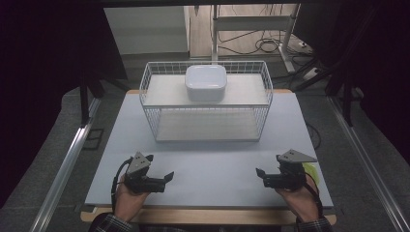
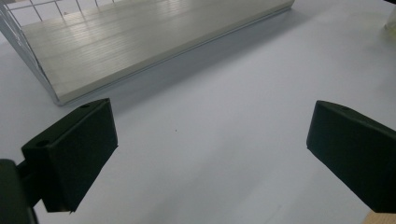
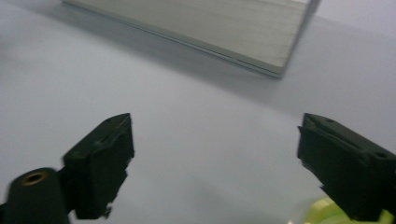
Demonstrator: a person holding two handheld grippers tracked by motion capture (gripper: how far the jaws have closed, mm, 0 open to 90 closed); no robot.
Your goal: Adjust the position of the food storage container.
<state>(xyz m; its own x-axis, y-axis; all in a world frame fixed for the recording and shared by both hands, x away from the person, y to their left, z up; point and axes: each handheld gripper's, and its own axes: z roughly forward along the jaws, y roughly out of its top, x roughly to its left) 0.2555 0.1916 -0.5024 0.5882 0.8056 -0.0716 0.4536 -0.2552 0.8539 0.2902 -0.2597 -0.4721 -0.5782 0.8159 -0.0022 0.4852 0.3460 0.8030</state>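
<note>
The left gripper (image 1: pixel 161 168) and right gripper (image 1: pixel 269 170) rest on the pale surface (image 1: pixel 212 164), fingers spread apart, empty. Well beyond them, the white rounded-square lidded container (image 1: pixel 206 82) sits atop the white wire shelf rack (image 1: pixel 154 123).

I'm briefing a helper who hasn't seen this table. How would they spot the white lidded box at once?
Find the white wire rack standing at the far middle of the pale table. On its upper shelf sits the white box, square with rounded corners. Nothing else sits on the rack, and the lower shelf is bare.
</note>
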